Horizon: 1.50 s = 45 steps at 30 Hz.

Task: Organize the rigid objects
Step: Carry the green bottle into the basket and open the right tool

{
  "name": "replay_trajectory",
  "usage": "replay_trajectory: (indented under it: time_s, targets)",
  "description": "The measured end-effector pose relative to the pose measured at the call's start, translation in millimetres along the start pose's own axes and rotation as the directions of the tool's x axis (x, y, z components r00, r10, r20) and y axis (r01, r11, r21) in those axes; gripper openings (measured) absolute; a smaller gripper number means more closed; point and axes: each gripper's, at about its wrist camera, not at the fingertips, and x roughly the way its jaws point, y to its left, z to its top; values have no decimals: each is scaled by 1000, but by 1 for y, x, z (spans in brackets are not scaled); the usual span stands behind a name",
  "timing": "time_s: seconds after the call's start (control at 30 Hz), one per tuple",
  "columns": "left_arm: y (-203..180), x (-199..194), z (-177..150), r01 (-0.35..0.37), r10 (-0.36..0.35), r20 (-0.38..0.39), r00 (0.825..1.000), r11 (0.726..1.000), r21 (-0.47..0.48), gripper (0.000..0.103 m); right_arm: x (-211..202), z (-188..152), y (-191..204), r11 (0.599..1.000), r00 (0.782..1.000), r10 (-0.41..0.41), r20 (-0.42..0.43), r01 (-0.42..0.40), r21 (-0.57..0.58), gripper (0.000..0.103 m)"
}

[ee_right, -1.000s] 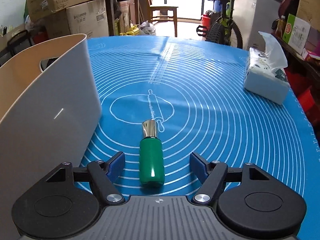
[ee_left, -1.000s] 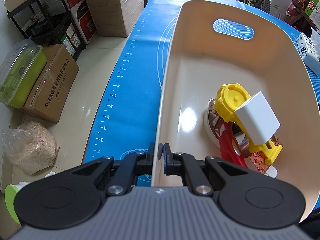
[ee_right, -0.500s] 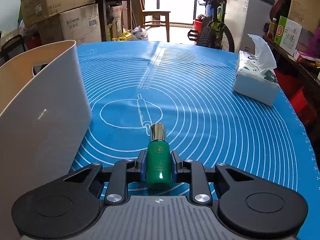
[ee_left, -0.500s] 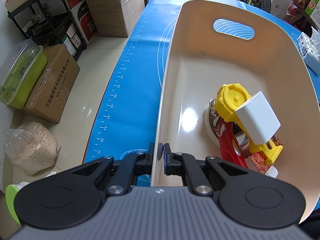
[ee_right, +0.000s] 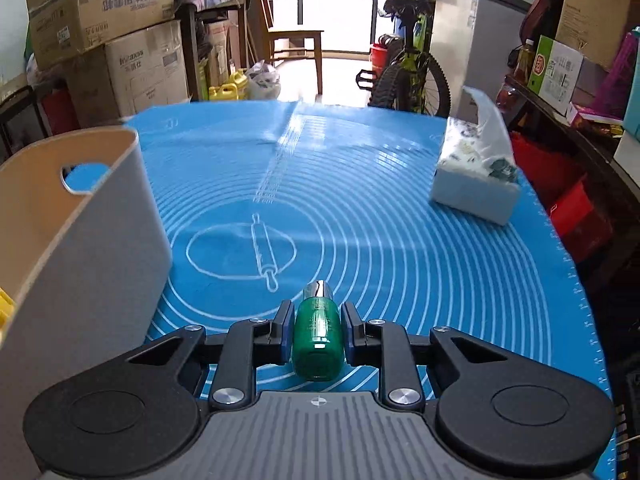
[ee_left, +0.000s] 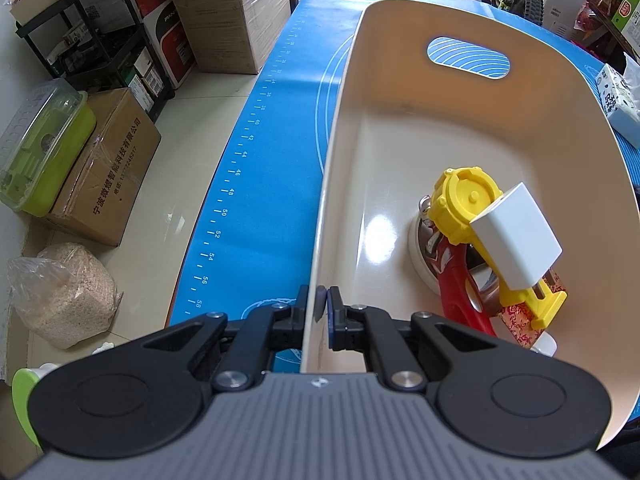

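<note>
Two things have changed on the right side: the right gripper has just been closing, and its pads now press both flanks of the green bottle, which a second ago lay loose on the blue mat between wide-apart jaws. Since then the bottle has come up off the mat; it sits at lower centre of the right wrist view, silver cap pointing away, with the mat's printed rings showing beneath it. That reads as pickup done and the carry to the bin beginning; the bin's wall fills the left of that frame, close by.

By contrast, the left gripper has not budged. It stays clenched on the bin's near rim at lower centre of its view, one finger outside the wall, one inside, steadying it. Inside, toward the lower right, lie a yellow toy, a white block and a red piece, piled together. A tissue pack stands at right on the mat, well apart.
</note>
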Motion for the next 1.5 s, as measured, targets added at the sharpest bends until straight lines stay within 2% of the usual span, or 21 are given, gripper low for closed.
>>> replay_trajectory:
  time_s: [0.37, 0.57, 0.73, 0.9, 1.1, 1.33, 1.5]
  targets:
    - [0, 0, 0, -2, 2, 0, 1000, 1000, 1, 10, -54, 30, 11, 999, 992, 33, 122, -33, -1, 33]
    - [1, 0, 0, -2, 2, 1, 1000, 1000, 1, 10, -86, 49, 34, 995, 977, 101, 190, -94, -46, 33]
    - [0, 0, 0, -2, 2, 1, 1000, 1000, 1, 10, -107, 59, 65, 980, 960, 186, 210, -167, -107, 33]
    - [2, -1, 0, -4, 4, 1, 1000, 1000, 1, 10, -108, 55, 104, 958, 955, 252, 157, -223, -181, 33]
    - [2, -1, 0, -3, 3, 1, 1000, 1000, 2, 10, -87, 41, 146, 935, 957, 283, 56, -262, -239, 33]
    - [1, -1, 1, -5, 5, 0, 1000, 1000, 2, 9, -59, 17, 174, 918, 961, 263, -84, -276, -286, 33]
    - [1, -3, 1, -6, 6, 6, 1000, 1000, 5, 9, -42, 10, 177, 924, 962, 222, -158, -260, -280, 33]
